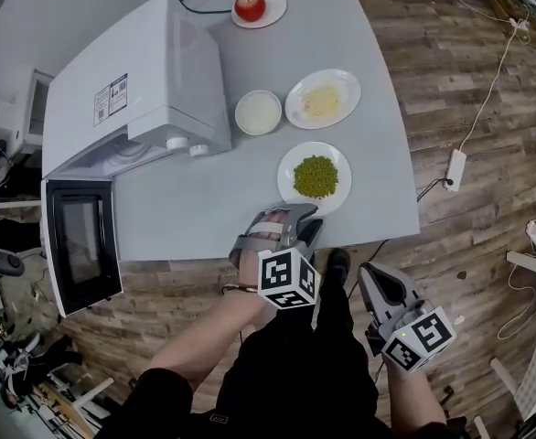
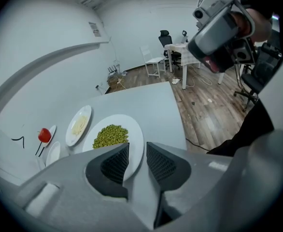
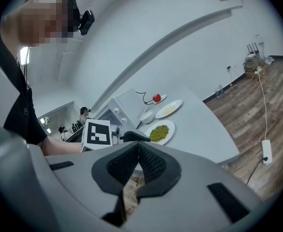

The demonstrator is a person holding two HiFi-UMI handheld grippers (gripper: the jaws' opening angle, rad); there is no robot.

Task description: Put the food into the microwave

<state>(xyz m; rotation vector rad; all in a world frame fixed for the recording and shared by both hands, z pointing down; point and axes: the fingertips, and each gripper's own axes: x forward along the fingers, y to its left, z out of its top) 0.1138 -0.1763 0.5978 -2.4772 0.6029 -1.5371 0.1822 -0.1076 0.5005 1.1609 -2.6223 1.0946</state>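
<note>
A white plate (image 1: pixel 289 158) heaped with green peas (image 1: pixel 315 176) lies near the grey table's front edge (image 1: pixel 204 218). My left gripper (image 1: pixel 306 218) reaches over that edge right at the plate. In the left gripper view its jaws (image 2: pixel 137 146) stand apart, with the plate's near rim (image 2: pixel 134 144) showing in the gap and no pad pressing on it. The white microwave (image 1: pixel 140 80) stands at the table's left with its door (image 1: pixel 80 240) swung open. My right gripper (image 1: pixel 370 274) hangs off the table over the floor, its pads (image 3: pixel 138 146) together and empty.
Behind the peas are a plate of pale yellow food (image 1: pixel 323 99), a small white bowl (image 1: pixel 258 112) and a tomato on a saucer (image 1: pixel 250 6) beside the microwave's black cable. A power strip (image 1: pixel 454 169) and cords lie on the wooden floor at right.
</note>
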